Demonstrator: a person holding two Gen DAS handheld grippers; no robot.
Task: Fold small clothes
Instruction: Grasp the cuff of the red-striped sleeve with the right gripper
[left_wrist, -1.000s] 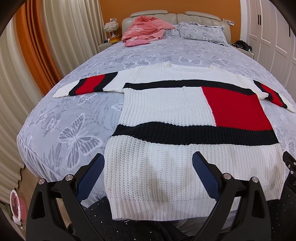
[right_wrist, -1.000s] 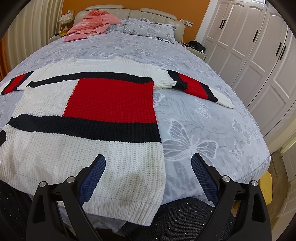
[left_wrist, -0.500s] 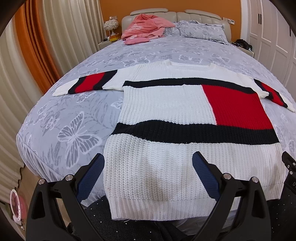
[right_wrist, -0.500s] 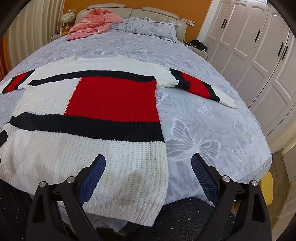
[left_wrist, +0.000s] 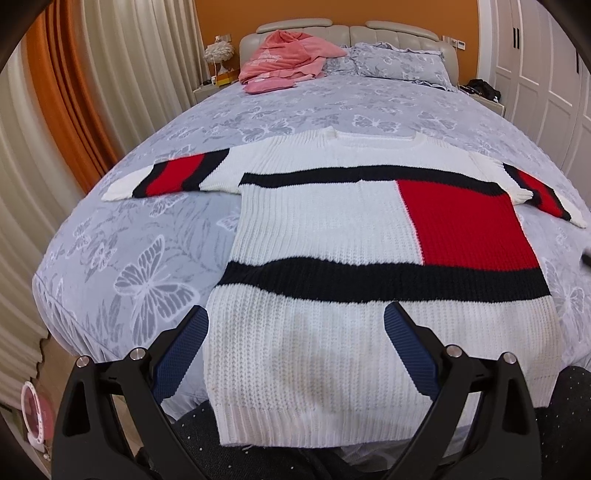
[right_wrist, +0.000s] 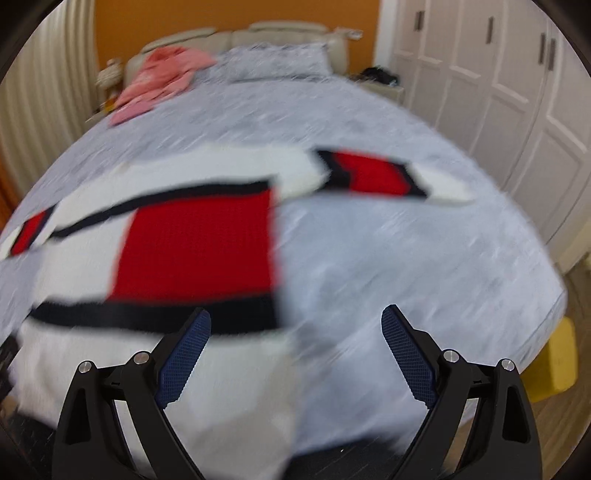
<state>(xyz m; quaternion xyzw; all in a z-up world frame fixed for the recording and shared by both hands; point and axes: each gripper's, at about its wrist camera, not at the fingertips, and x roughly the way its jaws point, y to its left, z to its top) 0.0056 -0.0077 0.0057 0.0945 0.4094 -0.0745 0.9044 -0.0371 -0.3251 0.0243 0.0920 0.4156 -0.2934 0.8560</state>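
Sweater (left_wrist: 332, 236) flat on bed (left_wrist: 122, 258) — pink garment (left_wrist: 284, 61) far off by headboard.

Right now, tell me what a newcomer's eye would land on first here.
The sweater, white with black bands and a red block, lies flat across the near half of the bed, sleeves spread to both sides. Behind it a pink garment is heaped by the headboard. Both the left gripper and the right gripper are open, holding nothing.
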